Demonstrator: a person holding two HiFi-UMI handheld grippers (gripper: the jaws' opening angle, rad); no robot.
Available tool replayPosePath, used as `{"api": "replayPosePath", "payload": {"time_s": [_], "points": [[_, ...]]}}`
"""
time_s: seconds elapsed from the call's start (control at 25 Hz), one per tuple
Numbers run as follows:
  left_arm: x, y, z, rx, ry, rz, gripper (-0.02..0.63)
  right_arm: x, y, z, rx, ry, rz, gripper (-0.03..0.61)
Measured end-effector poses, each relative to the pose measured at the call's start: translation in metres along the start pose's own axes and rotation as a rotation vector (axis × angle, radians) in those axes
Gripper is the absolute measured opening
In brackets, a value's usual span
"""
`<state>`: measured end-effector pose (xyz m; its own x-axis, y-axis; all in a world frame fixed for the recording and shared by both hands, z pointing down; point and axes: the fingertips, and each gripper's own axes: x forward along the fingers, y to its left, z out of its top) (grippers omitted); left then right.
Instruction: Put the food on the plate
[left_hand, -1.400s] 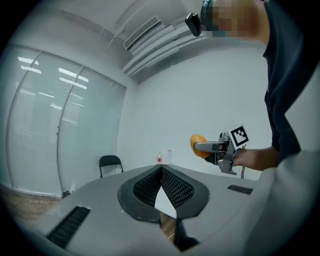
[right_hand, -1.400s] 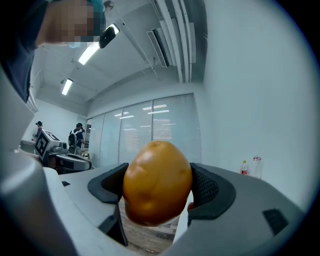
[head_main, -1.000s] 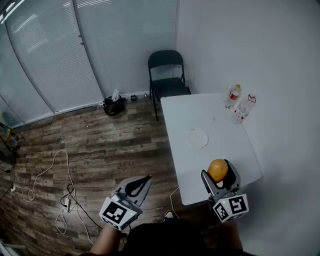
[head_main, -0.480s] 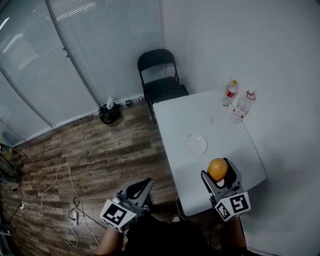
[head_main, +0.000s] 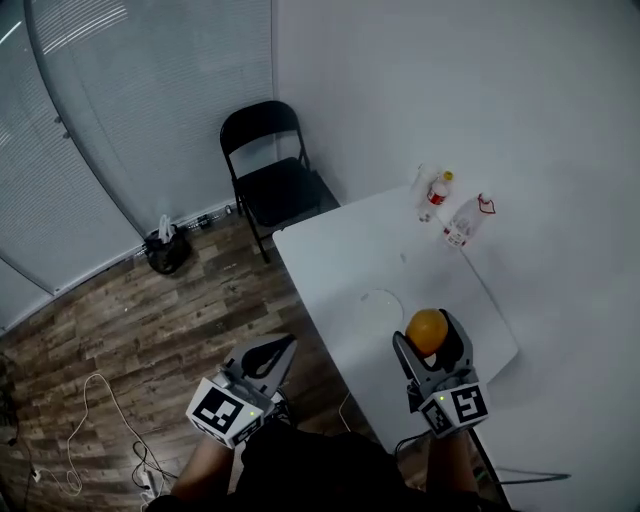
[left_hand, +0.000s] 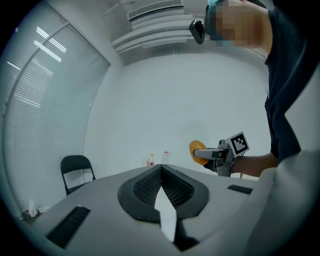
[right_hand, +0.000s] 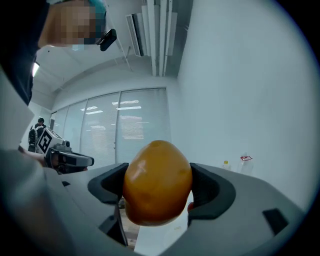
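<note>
Right tool, raised over the table, clamped on orange fruit; left tool closed.

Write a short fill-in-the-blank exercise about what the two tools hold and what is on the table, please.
1. The right tool grips the food, whose colour is ____.
2. The left tool is shut and holds ____.
3. The plate on the table has no food on it, so it is ____.
4. At the far end of the table stand ____ bottles.

Missing words: orange; nothing; empty; two.
</note>
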<state>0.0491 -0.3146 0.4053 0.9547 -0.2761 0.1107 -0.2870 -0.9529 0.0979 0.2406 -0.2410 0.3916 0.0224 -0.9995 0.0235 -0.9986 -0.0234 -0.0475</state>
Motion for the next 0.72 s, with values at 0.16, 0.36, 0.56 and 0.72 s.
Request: {"api": "replayPosePath", "payload": {"time_s": [0.16,0.36,0.56,0.72], "points": [[0.012,0.064,0.008,0.013,0.012,-0.048,0.020,0.047,0.006,0.010,-0.021,0.004,-0.077,0.396],[0.026,0.108,0.010,-0.009,0.011,-0.124,0.020,0.077,0.003,0.010,-0.031,0.022,-0.178,0.396],[0.046,0.122,0.006,-0.018,0.026,-0.187,0.020,0.077,-0.008,-0.008,-0.037,0.080,-0.256,0.396],[0.063,0.112,0.005,-0.015,0.030,-0.218,0.020,0.075,-0.033,-0.041,-0.009,0.161,-0.297,0.396]]}}
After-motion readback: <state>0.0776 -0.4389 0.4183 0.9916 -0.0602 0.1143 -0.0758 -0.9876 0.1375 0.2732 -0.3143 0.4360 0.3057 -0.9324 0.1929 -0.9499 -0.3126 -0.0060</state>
